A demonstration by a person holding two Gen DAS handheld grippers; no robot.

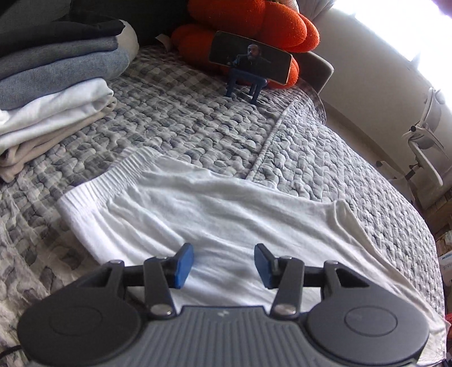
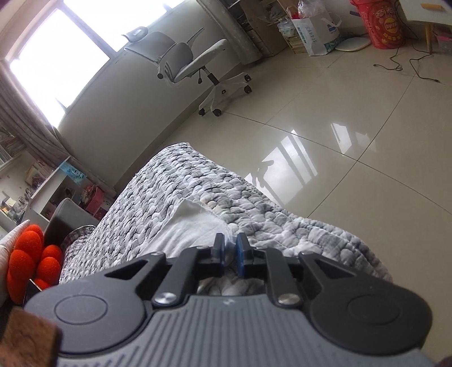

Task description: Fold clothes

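A white garment (image 1: 220, 209) with a ribbed waistband lies spread flat on the grey checked quilt (image 1: 183, 113). My left gripper (image 1: 223, 265) hovers low over its near edge, open, with only cloth showing in the wide gap between the blue pads. In the right wrist view, the same white garment (image 2: 192, 231) reaches toward the bed's corner. My right gripper (image 2: 230, 251) is shut on a fold of its edge, with a sliver of white cloth pinched between the pads.
A stack of folded clothes (image 1: 56, 84) sits at the back left of the bed. A phone on a blue stand (image 1: 250, 59) leans against an orange plush (image 1: 254, 19). Beyond the bed's edge (image 2: 325, 234) are tiled floor and an office chair (image 2: 192, 62).
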